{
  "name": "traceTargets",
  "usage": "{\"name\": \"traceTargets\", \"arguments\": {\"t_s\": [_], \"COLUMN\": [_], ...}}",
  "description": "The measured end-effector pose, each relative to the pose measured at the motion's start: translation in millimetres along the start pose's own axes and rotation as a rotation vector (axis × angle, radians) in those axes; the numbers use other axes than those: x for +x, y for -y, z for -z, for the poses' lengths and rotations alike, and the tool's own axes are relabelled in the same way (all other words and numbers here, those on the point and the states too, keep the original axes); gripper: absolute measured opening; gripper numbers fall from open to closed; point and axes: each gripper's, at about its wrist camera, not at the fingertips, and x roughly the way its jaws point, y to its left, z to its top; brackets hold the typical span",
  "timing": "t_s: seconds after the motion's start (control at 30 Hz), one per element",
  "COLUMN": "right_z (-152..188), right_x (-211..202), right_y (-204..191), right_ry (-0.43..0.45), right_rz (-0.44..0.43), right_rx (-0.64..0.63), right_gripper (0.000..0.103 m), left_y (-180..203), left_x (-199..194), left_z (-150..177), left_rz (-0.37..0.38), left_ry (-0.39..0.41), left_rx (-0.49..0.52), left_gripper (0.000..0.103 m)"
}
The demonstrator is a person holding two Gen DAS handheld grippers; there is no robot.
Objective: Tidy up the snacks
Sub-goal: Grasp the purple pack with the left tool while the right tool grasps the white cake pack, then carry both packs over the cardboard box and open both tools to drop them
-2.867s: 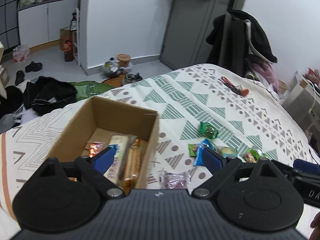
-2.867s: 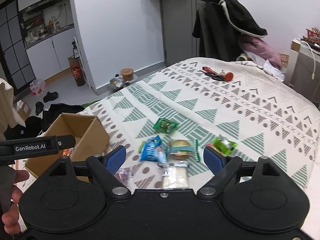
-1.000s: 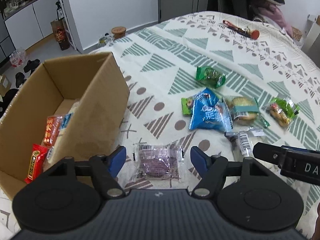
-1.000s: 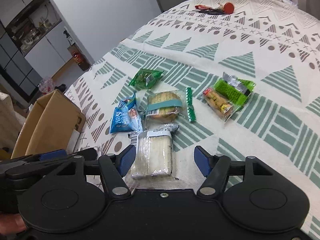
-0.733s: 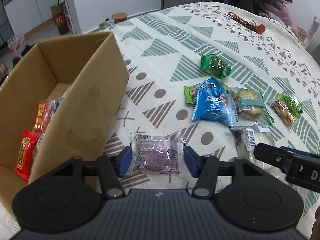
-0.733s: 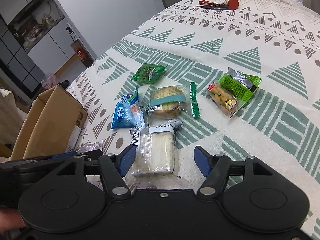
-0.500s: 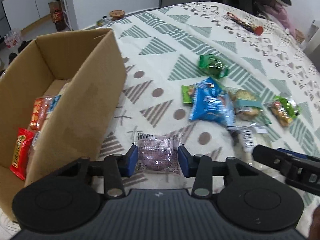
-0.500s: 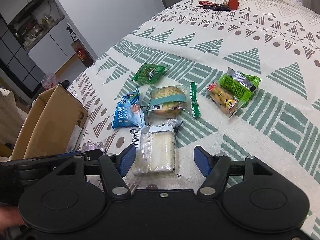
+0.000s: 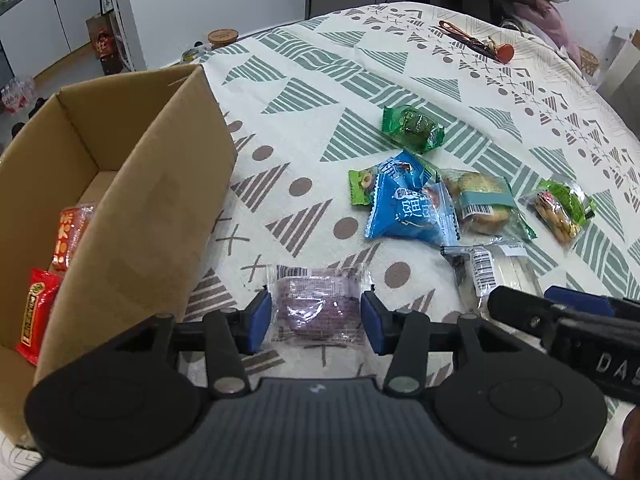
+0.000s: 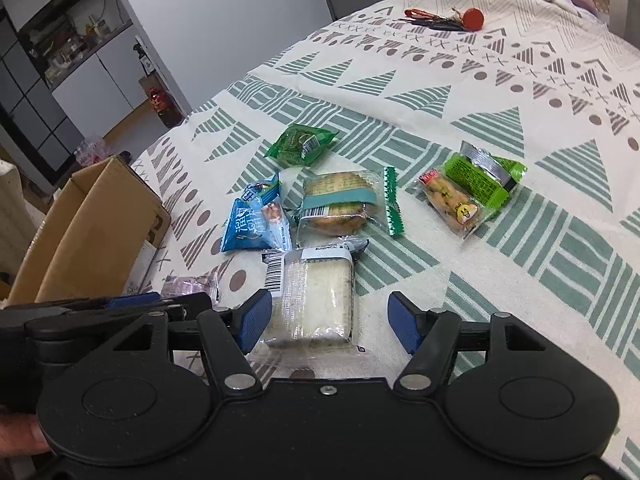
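- The purple packet (image 9: 318,305) is seen lying flat on the bedspread (image 9: 400,60), straight between the pads of the left gripper (image 9: 316,316).
- The left jaws are drawn in narrow around the packet: each blue pad sits at a side seam, at or very near the wrapper. Firm contact cannot be confirmed, and the packet is not lifted.
- The packet's long axis is judged to run across the finger line, from pad to pad, with its barcode end pointing away from the fingers toward the far left.
- The box (image 9: 120,184) stands just left of the left fingers, its open top reached by a lift and a swing to the left. Red packets (image 9: 38,312) are already lodged in it.
- The white sandwich pack (image 10: 314,300) lies between the fingers of the right gripper (image 10: 330,320), nearer the left pad; a clear gap is left beside the right pad.
- The right jaws are held wide, and nothing is gripped.
- The sandwich's long axis runs forward along the fingers, its labelled end pointing away.
- The blue bag (image 9: 408,208), bun (image 10: 340,204), dark green packet (image 10: 300,144) and light green snack pack (image 10: 472,192) are left ahead of both grippers, untouched.
- The left gripper is judged nearer the box, so the purple packet is likely to be moved first.
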Motion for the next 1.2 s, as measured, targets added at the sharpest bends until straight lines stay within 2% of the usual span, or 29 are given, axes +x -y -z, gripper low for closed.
{"name": "traceTargets", "arguments": {"t_s": [0.13,0.37,0.5,0.57,0.6,0.7,0.9,1.2], "right_z": [2,6,7,8,9,9,10,-1], "right_x": [1,-1,2,6,7,3,-12,-43], "right_y": [-6,-23,-28,-29,-29,-25,-22,-36], "right_ry": [0.002,0.027,0.019,0.006,0.0,0.002,0.024,0.106], "right_rz": [0.018,0.067,0.084,0.101,0.108,0.133,0.201,0.206], "right_rx": [-0.036,-0.109,-0.135,-0.14,-0.14,-0.123,-0.099,-0.1], "right_gripper": [0.064,0.064,0.064,0.06,0.05,0.047,0.045,0.045], "left_y": [-1,-2,-3,-4,-5,-5,-2,-11], "left_x": [0,-4,-9,-12,-14,-21,-41,-78], "left_z": [2,3,3,3,4,4,7,1], "left_rz": [0.005,0.006,0.019,0.021,0.021,0.031,0.064,0.081], "left_ry": [0.002,0.002,0.003,0.003,0.006,0.016,0.057,0.144], "left_rx": [0.003,0.003,-0.003,-0.007,-0.007,-0.01,0.0,-0.004], "left_gripper": [0.047,0.037,0.035,0.034,0.034,0.034,0.034,0.034]}}
